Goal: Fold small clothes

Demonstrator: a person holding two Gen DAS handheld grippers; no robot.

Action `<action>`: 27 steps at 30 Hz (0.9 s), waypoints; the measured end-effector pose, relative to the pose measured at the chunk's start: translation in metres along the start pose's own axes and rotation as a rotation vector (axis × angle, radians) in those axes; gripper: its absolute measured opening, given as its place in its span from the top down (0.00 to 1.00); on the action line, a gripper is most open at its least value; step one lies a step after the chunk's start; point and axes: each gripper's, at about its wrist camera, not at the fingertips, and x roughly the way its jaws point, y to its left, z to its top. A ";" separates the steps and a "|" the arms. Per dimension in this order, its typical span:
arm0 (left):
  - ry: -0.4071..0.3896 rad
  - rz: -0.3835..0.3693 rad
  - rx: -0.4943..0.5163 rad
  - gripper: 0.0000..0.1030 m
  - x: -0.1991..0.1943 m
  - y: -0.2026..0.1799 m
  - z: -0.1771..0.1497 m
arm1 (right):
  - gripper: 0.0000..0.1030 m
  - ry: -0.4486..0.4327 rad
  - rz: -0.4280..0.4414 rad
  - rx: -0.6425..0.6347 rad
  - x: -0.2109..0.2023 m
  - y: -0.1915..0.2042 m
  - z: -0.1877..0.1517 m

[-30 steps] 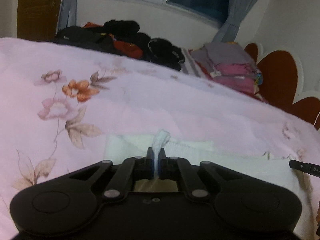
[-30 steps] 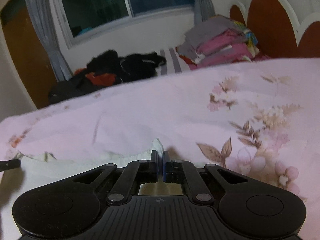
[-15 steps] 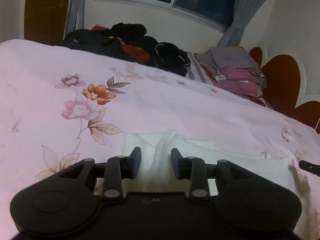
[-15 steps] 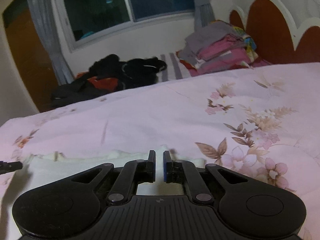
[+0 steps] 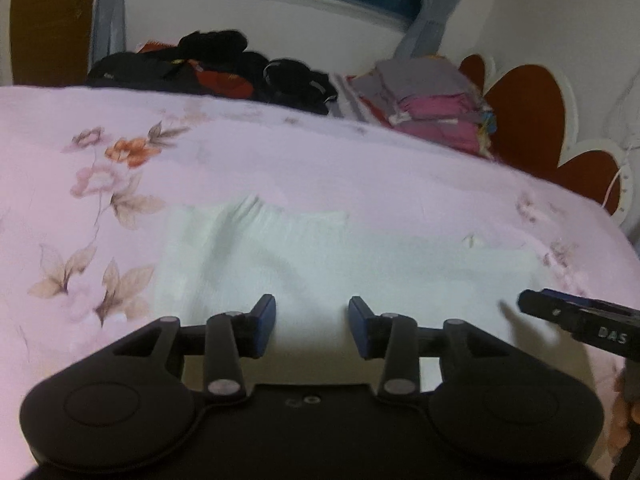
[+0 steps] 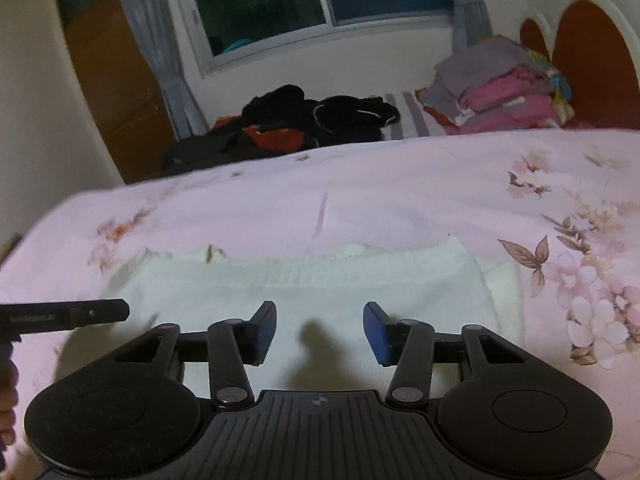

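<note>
A white cloth (image 5: 328,256) is seen lying flat on the pink flowered bedspread (image 5: 280,160), spread wide from left to right, with what looks like a folded band along its far edge (image 6: 352,264). Judged from this layout, one fold is already in place and at least one more is needed.

The left gripper (image 5: 312,326) is held over the near part of the cloth with its jaws spread wide; nothing is between them. The right gripper (image 6: 320,330) is likewise spread apart and empty, over the near edge of the cloth toward its right half. Contact between the blue pads (image 6: 374,332) and the fabric cannot be determined from either view. The tip of each gripper is visible at the side of the other's view, so the two are placed near each other, side by side.

Risks noted:
- The far edge is ragged near the left end (image 6: 208,254), where a small flap stands up. If the next fold is made without smoothing, a crooked stack is likely.
- The cloth is thin and limp. If only the top layer is pinched, the existing fold would probably be pulled open.
- The bedspread is soft and loose. A low pinch could catch bedspread together with cloth and drag both.
- Uneven lifting by the two grippers would skew the edges.

Background only: dark clothes (image 6: 316,120) and a folded pile (image 6: 500,88) at the far side of the bed.
</note>
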 end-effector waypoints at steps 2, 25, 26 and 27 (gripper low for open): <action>0.019 0.019 -0.003 0.61 0.005 0.004 -0.003 | 0.53 0.014 -0.008 0.004 0.000 -0.002 -0.004; 0.030 0.027 0.094 0.61 0.007 0.001 -0.009 | 0.53 0.051 -0.163 -0.049 -0.019 -0.005 -0.035; 0.030 0.022 0.096 0.61 0.006 0.002 -0.009 | 0.53 0.068 -0.189 -0.046 -0.017 -0.007 -0.038; 0.030 0.017 0.099 0.61 0.004 0.003 -0.009 | 0.53 0.072 -0.198 -0.035 -0.017 -0.010 -0.040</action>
